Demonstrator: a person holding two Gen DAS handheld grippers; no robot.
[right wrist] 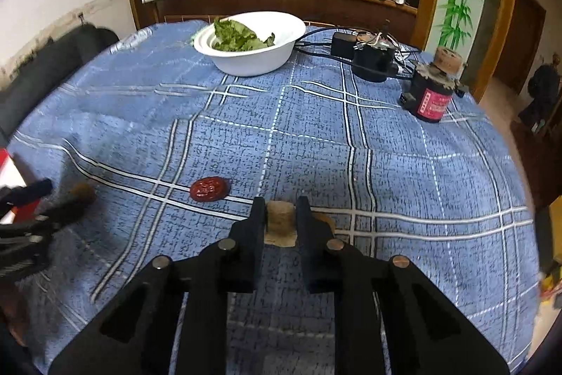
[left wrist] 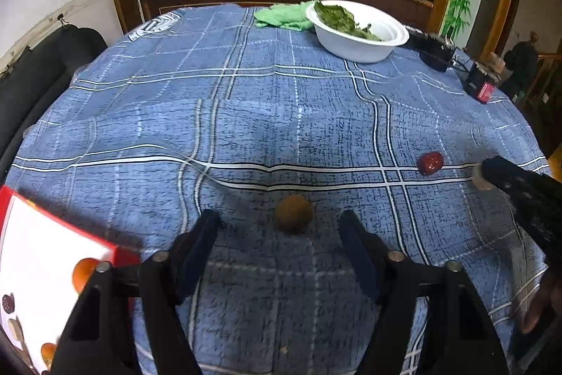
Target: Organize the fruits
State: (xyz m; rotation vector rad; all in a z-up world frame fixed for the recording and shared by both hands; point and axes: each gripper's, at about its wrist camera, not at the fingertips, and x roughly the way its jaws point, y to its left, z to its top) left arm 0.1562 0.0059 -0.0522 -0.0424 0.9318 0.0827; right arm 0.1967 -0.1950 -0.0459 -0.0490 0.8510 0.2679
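My left gripper [left wrist: 279, 222] is open, its jaws standing either side of a round brown fruit [left wrist: 293, 213] on the blue checked tablecloth [left wrist: 246, 115]. A red date [left wrist: 430, 162] lies to the right; it also shows in the right wrist view [right wrist: 209, 188]. My right gripper [right wrist: 281, 209] is shut on a small tan piece of fruit [right wrist: 280, 222], just above the cloth; it shows at the right edge of the left wrist view [left wrist: 479, 176]. A red-rimmed white tray [left wrist: 38, 262] at the lower left holds an orange fruit [left wrist: 83, 273] and other small pieces.
A white bowl [right wrist: 253, 58] of green leaves stands at the back, with a green cloth [left wrist: 281, 16] beside it. Black adapters with cables [right wrist: 368, 53] and a dark jar with a red label [right wrist: 433, 90] stand at the back right. A wooden cabinet is behind the table.
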